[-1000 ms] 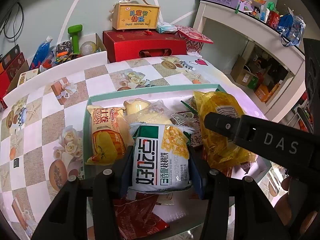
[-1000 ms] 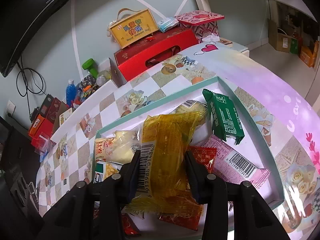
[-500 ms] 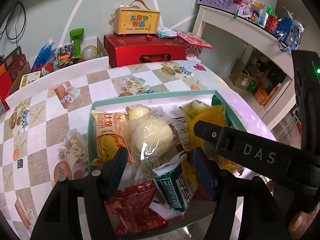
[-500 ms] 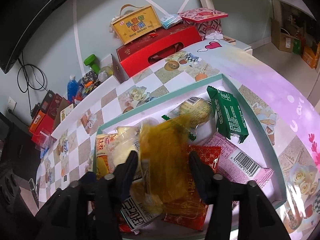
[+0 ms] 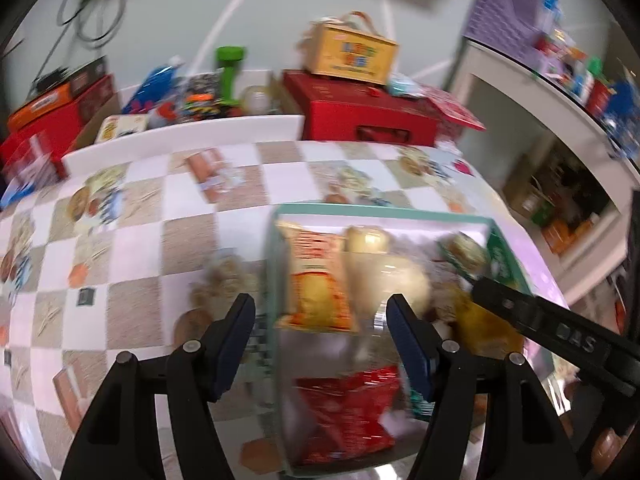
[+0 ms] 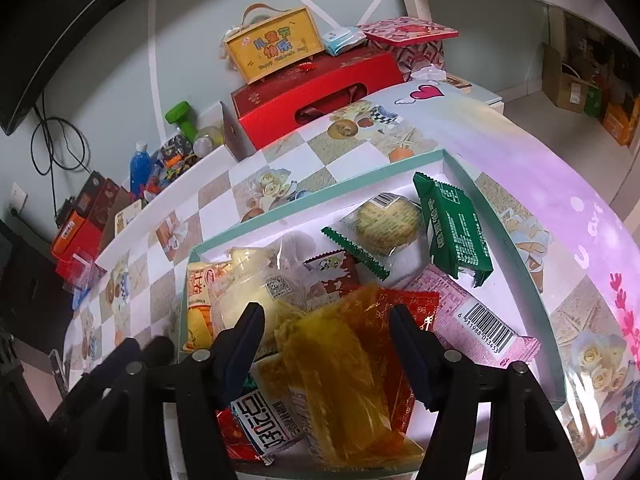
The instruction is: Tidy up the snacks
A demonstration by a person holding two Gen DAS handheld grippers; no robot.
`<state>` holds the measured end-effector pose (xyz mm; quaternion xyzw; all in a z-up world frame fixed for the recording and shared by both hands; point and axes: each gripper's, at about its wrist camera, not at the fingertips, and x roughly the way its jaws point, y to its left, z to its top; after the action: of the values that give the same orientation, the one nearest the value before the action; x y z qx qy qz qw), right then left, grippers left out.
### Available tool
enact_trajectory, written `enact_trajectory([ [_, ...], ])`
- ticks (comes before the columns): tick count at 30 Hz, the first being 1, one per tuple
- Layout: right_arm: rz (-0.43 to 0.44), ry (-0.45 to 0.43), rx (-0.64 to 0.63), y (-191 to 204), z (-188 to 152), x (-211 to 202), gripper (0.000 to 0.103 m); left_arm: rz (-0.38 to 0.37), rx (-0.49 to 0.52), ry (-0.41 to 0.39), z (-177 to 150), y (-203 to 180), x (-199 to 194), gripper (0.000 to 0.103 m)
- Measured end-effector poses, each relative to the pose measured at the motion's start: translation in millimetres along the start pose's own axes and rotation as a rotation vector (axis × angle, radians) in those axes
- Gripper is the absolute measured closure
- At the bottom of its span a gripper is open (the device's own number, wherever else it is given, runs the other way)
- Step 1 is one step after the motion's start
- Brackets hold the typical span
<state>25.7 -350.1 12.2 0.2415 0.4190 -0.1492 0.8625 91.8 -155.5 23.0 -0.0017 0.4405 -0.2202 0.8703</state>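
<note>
A white tray with a teal rim (image 6: 320, 196) on the checked tablecloth holds several snack packets. My right gripper (image 6: 326, 316) hovers over its near end with the jaws opening. A yellow see-through packet (image 6: 332, 380) lies loose below and between them, on top of a green-and-white packet (image 6: 264, 420) and a red one. My left gripper (image 5: 320, 312) is open and holds nothing. It hangs over the left rim of the tray (image 5: 380, 210), above an orange-yellow packet (image 5: 316, 276) and a red packet (image 5: 344, 404). The left wrist view is blurred.
A green wrapper (image 6: 452, 228), a bun packet (image 6: 384, 220) and a pink barcoded packet (image 6: 472, 312) fill the tray's far right. Behind the table stand a red gift box (image 6: 320, 92), a yellow carry box (image 6: 276, 44) and a green dumbbell (image 6: 180, 114). White shelving (image 5: 540, 92) stands at right.
Both grippers opened. The green-and-white packet fell from the left one and the yellow packet from the right one into the tray. The left gripper then swung left toward the tray's edge.
</note>
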Motion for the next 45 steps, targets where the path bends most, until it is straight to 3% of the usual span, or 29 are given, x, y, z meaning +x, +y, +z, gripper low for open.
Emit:
enact_trajectory([
  [4, -0.013, 0.008, -0.033, 7, -1, 0, 0.031, 0.048, -0.049, 0.004, -1, 19, 1, 0.033],
  [8, -0.017, 0.014, -0.069, 15, -3, 2, 0.019, 0.117, -0.085, 0.013, -3, 37, 3, 0.029],
  [11, -0.018, 0.017, -0.085, 20, -4, 3, 0.013, 0.152, -0.101, 0.013, -5, 46, 3, 0.012],
  [13, -0.023, 0.016, -0.093, 22, -4, 4, 0.008, 0.181, -0.108, 0.002, -6, 51, 2, 0.010],
  [15, -0.030, 0.010, -0.103, 25, -5, 4, 0.000, 0.224, -0.104, -0.016, -8, 54, 1, 0.000],
  [17, -0.030, -0.001, -0.108, 26, -5, 4, 0.000, 0.255, -0.098, -0.024, -9, 57, 0, 0.000],
  [28, -0.062, -0.003, -0.121, 34, -8, 6, 0.000, 0.278, -0.094, 0.015, -12, 62, -1, 0.000],
  [38, -0.079, -0.013, -0.163, 48, -12, -3, 0.000, 0.279, -0.149, -0.028, -12, 71, -21, 0.000],
  [45, -0.074, -0.028, -0.206, 62, -17, -13, 0.000, 0.374, -0.141, -0.047, -18, 74, -37, 0.000],
])
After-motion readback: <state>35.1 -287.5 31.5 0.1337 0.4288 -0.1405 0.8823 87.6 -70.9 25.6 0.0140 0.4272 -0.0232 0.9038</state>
